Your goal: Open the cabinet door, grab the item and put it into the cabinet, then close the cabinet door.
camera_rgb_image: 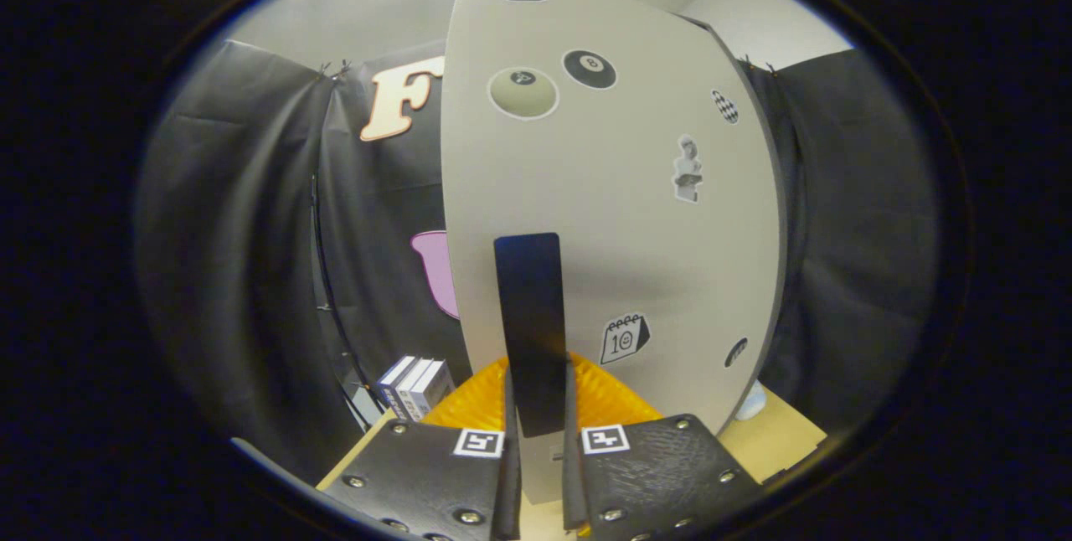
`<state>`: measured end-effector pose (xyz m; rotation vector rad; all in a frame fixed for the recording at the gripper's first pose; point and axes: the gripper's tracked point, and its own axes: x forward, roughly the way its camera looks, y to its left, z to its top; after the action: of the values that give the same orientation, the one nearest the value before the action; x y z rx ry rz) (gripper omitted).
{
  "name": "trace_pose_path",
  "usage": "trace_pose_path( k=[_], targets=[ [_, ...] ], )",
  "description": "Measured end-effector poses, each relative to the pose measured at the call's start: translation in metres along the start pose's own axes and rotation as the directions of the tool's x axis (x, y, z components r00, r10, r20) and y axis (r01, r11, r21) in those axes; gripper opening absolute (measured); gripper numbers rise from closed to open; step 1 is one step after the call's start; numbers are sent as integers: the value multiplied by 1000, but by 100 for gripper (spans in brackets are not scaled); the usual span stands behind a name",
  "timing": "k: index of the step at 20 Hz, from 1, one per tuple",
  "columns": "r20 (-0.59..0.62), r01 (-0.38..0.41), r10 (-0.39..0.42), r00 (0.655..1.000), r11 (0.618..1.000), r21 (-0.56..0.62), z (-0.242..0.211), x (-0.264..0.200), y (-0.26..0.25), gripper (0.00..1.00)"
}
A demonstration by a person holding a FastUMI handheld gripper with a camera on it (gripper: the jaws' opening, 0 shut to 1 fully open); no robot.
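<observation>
Hand-held gripper (536,440) pinches the black handle (529,323) on the sticker-dotted grey cabinet door (620,214).

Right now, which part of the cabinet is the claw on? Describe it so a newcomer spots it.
Find the tall pale cabinet door covered in stickers, standing on the wooden table. Low on its face runs a dark vertical strip, the handle, with the claw closed around its lower end. Unlike the small scattered stickers, it is one long plain black bar.
</observation>
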<state>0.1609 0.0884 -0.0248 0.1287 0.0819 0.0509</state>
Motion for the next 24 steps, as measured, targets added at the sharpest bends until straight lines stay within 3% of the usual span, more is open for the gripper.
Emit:
trace_pose_path(
  k=[17, 24],
  targets=[
    [-5, 88, -88, 996, 996, 23, 5, -93, -78, 19],
    [-4, 168, -168, 986, 986, 19, 7, -125, -130, 19]
  ],
)
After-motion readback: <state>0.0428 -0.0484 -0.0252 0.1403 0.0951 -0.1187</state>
